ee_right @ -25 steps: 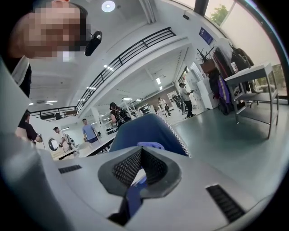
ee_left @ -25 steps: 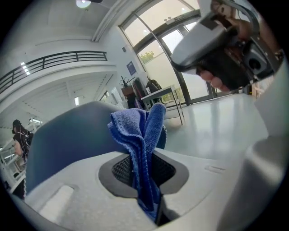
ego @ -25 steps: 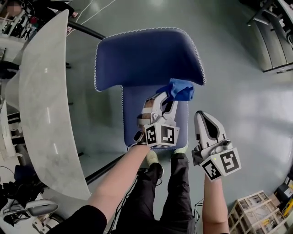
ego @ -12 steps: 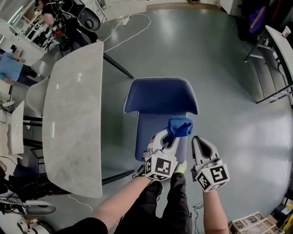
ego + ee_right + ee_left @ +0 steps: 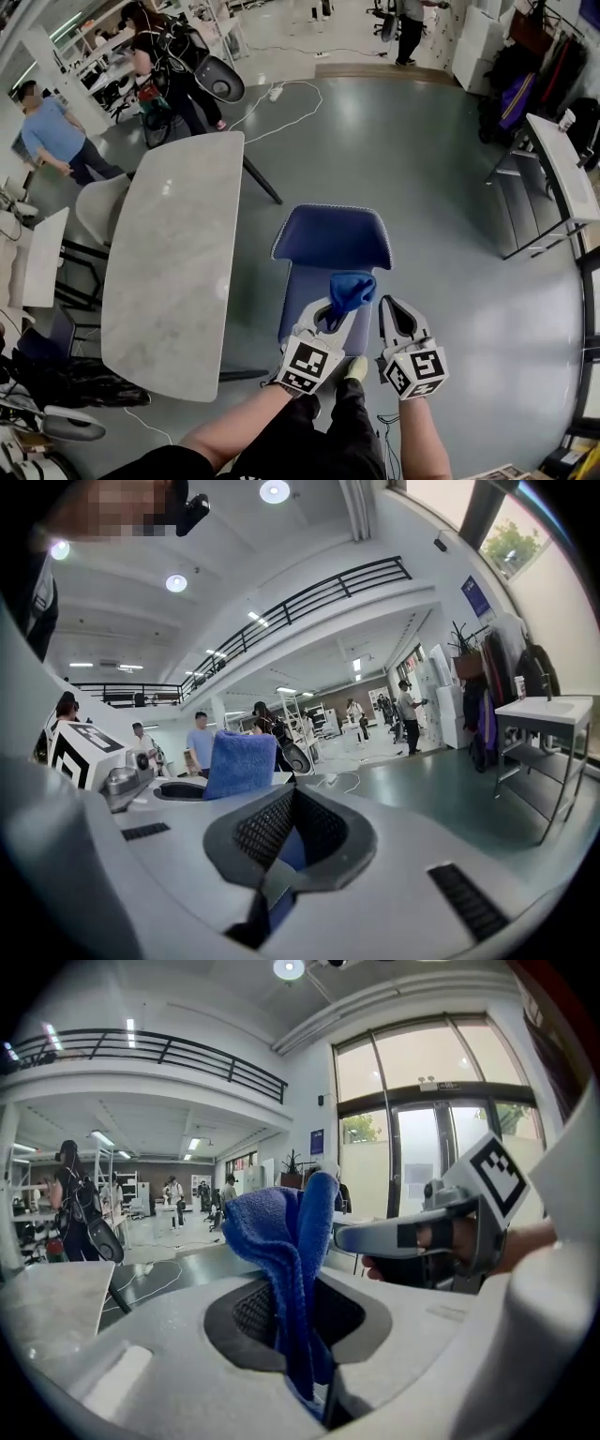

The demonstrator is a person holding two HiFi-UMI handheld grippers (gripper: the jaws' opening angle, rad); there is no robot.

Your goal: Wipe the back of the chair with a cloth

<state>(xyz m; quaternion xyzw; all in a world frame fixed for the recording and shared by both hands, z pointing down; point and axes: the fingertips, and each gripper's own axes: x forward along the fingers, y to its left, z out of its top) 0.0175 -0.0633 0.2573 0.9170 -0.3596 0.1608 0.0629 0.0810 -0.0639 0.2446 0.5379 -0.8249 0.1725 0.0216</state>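
Cloth [image 5: 352, 286] held over the chair [image 5: 333, 240]
The left gripper [image 5: 341, 306] clamps the blue cloth above the chair's near end; the right gripper [image 5: 392, 305], jaws together on nothing, hangs just right of it.

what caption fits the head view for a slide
Left gripper holds a blue cloth at a blue chair; right gripper shut, empty beside it.
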